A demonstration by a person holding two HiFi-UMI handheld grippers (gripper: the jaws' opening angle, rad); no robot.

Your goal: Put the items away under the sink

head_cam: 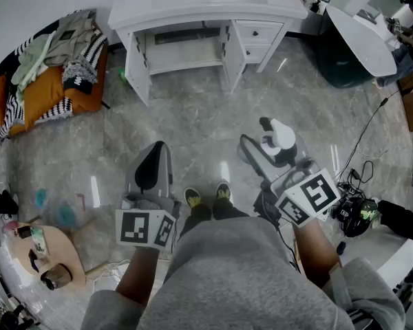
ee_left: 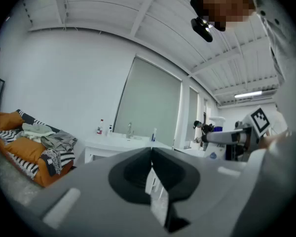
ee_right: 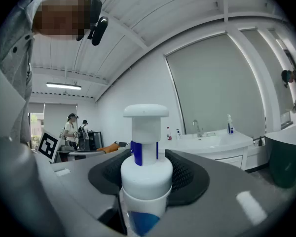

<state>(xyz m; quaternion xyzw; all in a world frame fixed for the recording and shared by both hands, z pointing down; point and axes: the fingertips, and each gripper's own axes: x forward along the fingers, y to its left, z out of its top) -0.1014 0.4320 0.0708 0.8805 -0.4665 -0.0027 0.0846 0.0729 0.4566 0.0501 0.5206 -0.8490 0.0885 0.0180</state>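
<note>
1. The right gripper (ee_right: 147,158), at the lower right of centre in the head view, is clenched on a white pump bottle (ee_right: 146,132). The bottle stands upright between the dark pads, with a blue collar under its pump head and blue liquid in its clear lower part.
2. In the head view the bottle (head_cam: 281,137) shows right of centre, held above the grey marble floor (head_cam: 193,126) and well apart from the cabinet.
3. The left gripper (ee_left: 152,151) is squeezed closed, its tips meeting, and no item shows in its grasp. It sits at the lower left of centre in the head view (head_cam: 157,151).
4. The white sink cabinet (head_cam: 193,9) stands at the top centre of the head view. Both of its doors are swung open and the compartment under the sink (head_cam: 182,50) is exposed.
5. An orange sofa (head_cam: 34,108) heaped with clothes fills the upper left, and a small round table (head_cam: 51,256) with small items on it sits at the lower left.
6. The person's shoes (head_cam: 206,196) point toward the cabinet, between the two grippers.
</note>
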